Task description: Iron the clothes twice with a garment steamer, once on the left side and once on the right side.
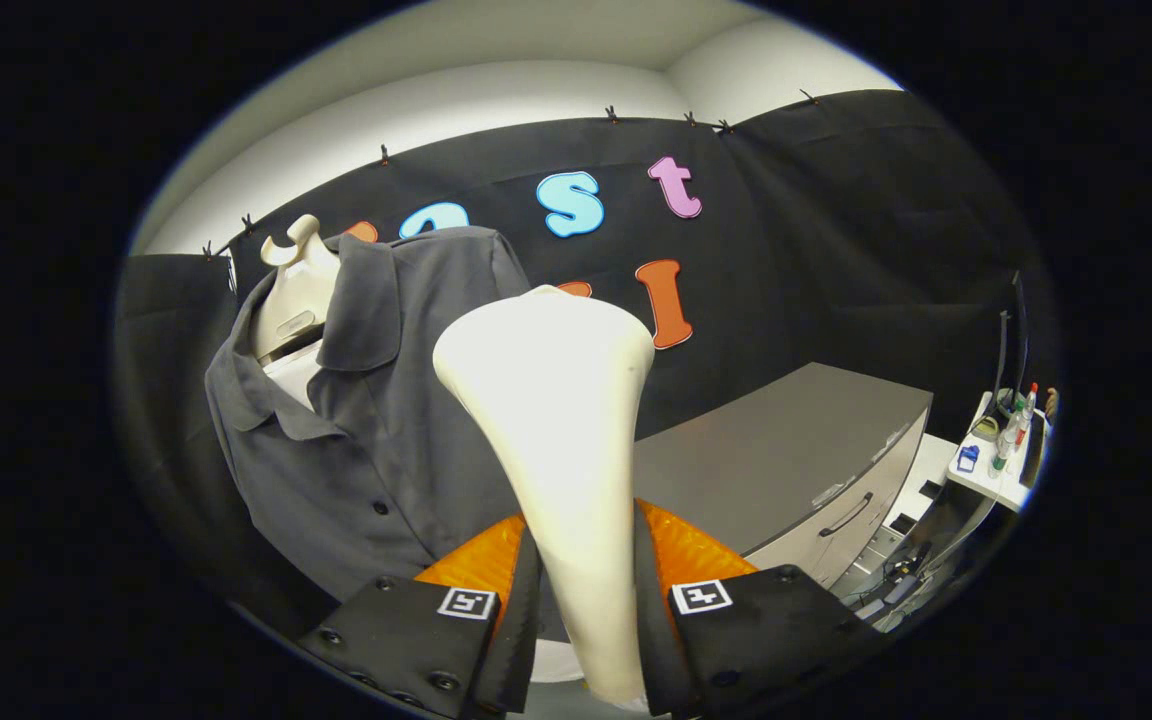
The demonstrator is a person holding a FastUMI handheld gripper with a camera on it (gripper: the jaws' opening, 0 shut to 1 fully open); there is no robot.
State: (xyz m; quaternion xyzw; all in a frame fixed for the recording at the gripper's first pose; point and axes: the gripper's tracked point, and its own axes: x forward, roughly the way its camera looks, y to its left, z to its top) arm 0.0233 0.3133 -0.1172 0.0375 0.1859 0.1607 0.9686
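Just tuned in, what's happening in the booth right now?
The hand-held gripper is shut on the handle of a cream garment steamer, with its wide head raised ahead of the fingers. A dark grey button shirt hangs on a pale mannequin form just beside the head; whether the head touches the fabric cannot be told. A grey cabinet stands beyond, on the steamer's other side.

Gripper (pixel 586 600) seen from its own camera. Jaws closed on the handle of the garment steamer (pixel 556 440), one finger pressing each side of the narrow lower part. Left finger (pixel 521 600) and right finger (pixel 651 600) stand nearly parallel, with only the handle between them. The held tool rises up and forward from the jaws, tilted slightly left. Finger mounts sit level with each other.
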